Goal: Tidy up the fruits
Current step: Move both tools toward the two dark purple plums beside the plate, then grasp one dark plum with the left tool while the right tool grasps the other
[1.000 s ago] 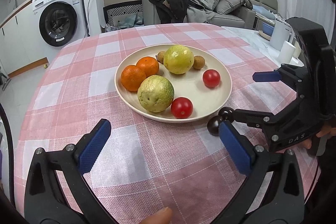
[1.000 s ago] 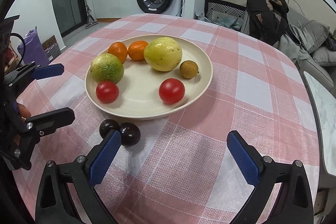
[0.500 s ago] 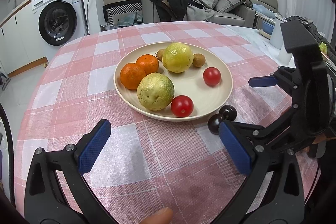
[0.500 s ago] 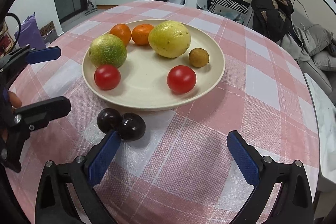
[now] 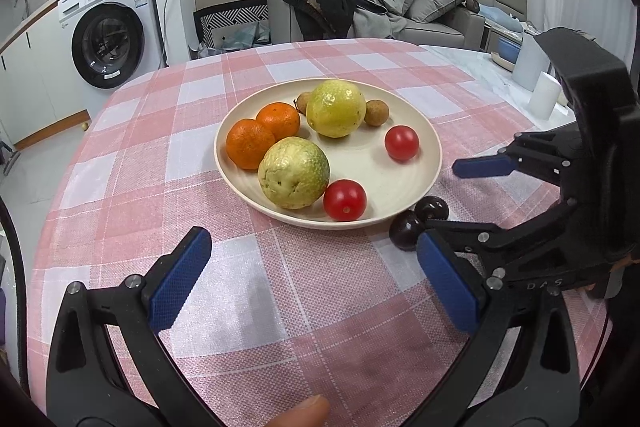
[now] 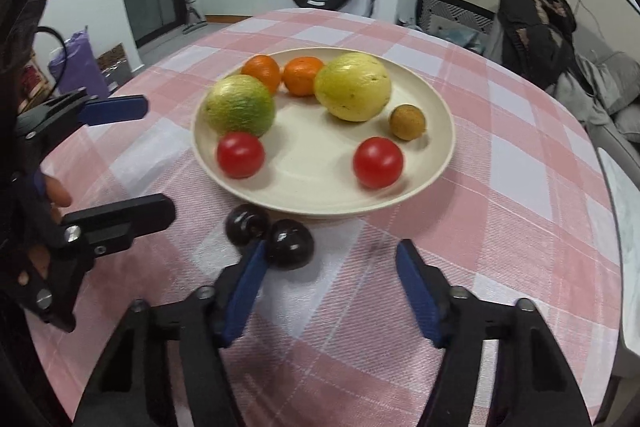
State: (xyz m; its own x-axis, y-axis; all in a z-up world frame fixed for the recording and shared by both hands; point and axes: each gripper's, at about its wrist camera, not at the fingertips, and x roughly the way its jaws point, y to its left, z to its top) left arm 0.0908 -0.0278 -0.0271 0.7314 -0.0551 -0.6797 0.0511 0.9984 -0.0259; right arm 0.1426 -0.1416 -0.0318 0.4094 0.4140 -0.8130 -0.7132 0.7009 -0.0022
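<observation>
1. Plate (image 5: 434, 163): our landmark, cream and round, on the pink-and-white checked tablecloth (image 5: 132, 163). All places below are given relative to it.
2. On the plate we count two oranges (image 5: 250, 143) touching at its far left, a yellow-green fruit (image 5: 336, 109) at the back, a greener fruit (image 5: 294, 173) at the near left, two red tomatoes (image 5: 345, 199) toward the near and right side, and small brown fruits (image 5: 375, 113) at the back, beside the yellow-green one.
3. Two dark plums (image 6: 289, 243): off the plate, on the cloth just outside its near rim, touching each other.
4. Right gripper (image 6: 330, 283): we see its jaws apart and holding nothing, low over the cloth on the near side of the plate. Its left blue pad (image 6: 244, 291) lies against the nearer plum; the other pad stands well clear.
5. Left gripper (image 5: 312, 281): our own jaws stand wide apart and empty, back from the plate's near-left rim.
</observation>
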